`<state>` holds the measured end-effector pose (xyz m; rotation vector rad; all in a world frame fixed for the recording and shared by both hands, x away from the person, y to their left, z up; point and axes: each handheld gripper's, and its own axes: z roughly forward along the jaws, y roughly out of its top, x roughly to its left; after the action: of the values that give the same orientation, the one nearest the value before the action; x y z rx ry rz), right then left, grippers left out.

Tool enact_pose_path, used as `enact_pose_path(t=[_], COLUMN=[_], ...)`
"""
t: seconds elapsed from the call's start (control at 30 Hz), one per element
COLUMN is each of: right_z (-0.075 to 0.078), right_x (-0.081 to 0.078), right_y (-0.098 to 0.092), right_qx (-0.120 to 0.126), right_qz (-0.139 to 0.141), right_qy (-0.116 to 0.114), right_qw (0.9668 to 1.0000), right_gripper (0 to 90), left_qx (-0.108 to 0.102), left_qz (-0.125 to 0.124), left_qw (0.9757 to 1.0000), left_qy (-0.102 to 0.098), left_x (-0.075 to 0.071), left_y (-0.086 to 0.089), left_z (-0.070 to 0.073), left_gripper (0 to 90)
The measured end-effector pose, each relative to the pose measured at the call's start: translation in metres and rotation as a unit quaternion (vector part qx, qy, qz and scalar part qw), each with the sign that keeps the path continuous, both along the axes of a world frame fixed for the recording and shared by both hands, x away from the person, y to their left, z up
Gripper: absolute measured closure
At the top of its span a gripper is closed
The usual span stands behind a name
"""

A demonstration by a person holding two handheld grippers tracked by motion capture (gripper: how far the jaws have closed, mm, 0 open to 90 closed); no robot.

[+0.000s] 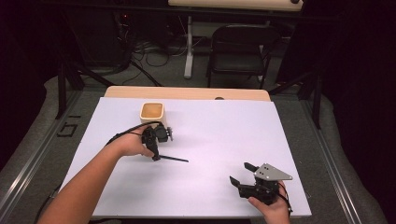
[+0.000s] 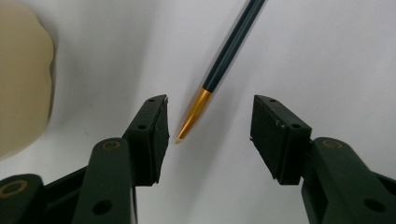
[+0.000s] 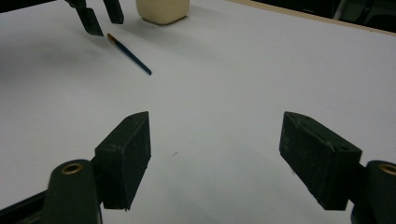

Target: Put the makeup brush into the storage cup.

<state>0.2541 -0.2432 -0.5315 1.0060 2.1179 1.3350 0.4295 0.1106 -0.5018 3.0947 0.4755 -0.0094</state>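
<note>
The paintbrush (image 2: 231, 44) tip lies untouched between the half-open left gripper (image 2: 209, 123); it could be nudged aside.

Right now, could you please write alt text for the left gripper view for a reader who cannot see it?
The left gripper is open, its two black jaws on either side of the gold tip of a dark pen that lies on the white table, without touching it. A cream cup sits at the left edge.

Cup (image 1: 152, 114) just beyond left tool (image 1: 156, 154)
</note>
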Motion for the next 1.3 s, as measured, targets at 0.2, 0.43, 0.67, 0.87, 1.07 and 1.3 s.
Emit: enact_pose_path(t=[0.2, 0.43, 0.67, 0.87, 1.07, 1.3], right_z=[0.000, 0.000, 0.000, 0.000, 0.000, 0.000], right_x=[0.000, 0.000, 0.000, 0.000, 0.000, 0.000], right_y=[-0.001, -0.001, -0.001, -0.001, -0.001, -0.001], right_qx=[0.001, 0.001, 0.001, 0.002, 0.001, 0.001], right_qz=[0.001, 0.001, 0.001, 0.001, 0.001, 0.001], right_qy=[0.001, 0.001, 0.001, 0.001, 0.002, 0.001], right_qw=[1.0000, 1.0000, 1.0000, 1.0000, 1.0000, 1.0000], right_gripper=[25.4, 25.5, 25.6, 25.7, 25.7, 25.7], left_qx=[0.001, 0.005, 0.008, 0.009, 0.015, 0.018], left_qz=[-0.009, -0.018, -0.027, -0.030, -0.033, -0.034], left_qw=[0.9999, 0.9998, 0.9996, 0.9995, 0.9993, 0.9993], left_qy=[-0.005, -0.003, -0.006, -0.004, -0.003, 0.003], left_x=[0.001, 0.001, 0.002, 0.003, 0.004, 0.005], left_y=[-0.002, -0.004, -0.006, -0.008, -0.009, -0.009], left_z=[-0.003, -0.006, -0.011, -0.013, -0.017, -0.020], left_gripper=[54.4, 59.7, 62.9, 65.1, 66.1, 69.0])
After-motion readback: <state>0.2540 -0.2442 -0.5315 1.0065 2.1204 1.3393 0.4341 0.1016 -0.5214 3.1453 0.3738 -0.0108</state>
